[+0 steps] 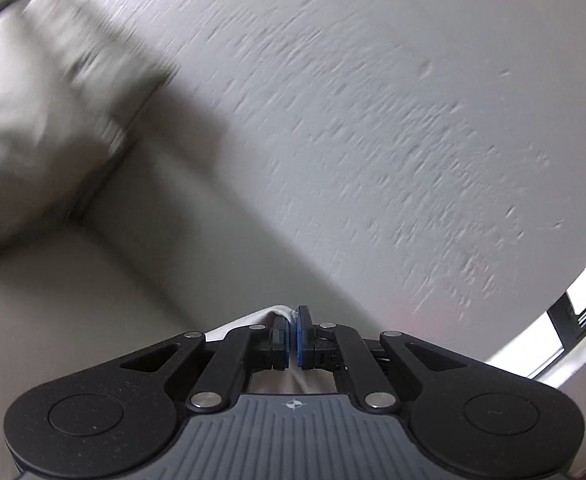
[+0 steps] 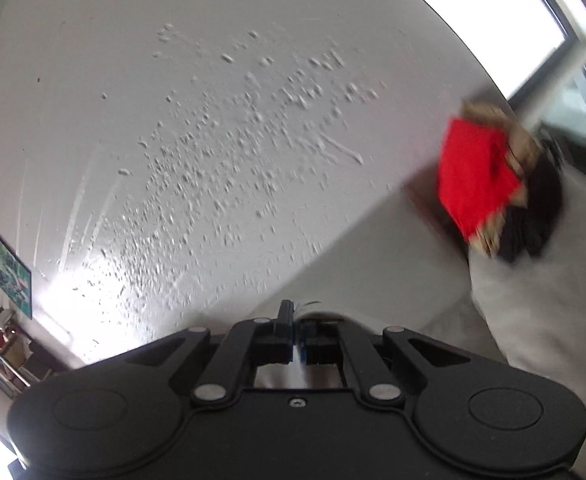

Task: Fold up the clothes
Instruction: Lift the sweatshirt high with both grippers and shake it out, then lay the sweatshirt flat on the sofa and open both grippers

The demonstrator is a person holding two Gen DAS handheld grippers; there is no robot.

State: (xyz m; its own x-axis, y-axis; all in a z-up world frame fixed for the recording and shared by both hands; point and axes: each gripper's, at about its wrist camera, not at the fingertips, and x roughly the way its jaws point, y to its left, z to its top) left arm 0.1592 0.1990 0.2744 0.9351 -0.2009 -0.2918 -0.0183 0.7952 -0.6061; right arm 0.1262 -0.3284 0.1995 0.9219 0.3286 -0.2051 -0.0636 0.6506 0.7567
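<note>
Two grippers, each with its jaws pressed together on pale cloth. The left gripper (image 1: 292, 338) pinches a fold of white garment (image 1: 281, 312) that bunches over the top of its blue pads and hangs down beneath them. The right gripper (image 2: 296, 336) also nips a light fabric edge (only a sliver shows at the fingertips, and whether it is the same garment cannot be told).

Around them, both views face a white textured wall (image 1: 373, 120). The left wrist view shows a blurred grey cushion (image 1: 41, 120) against the wall at left and a window frame (image 1: 573, 320) at the right edge. Only the right wrist view shows a stack of red, tan and black clothes (image 2: 489, 184) resting on a grey surface (image 2: 541, 300) below a bright window (image 2: 493, 12), plus a small framed picture (image 2: 11, 272) and shelves (image 2: 9, 356) at far left. Nothing stands between either gripper and the wall.
</note>
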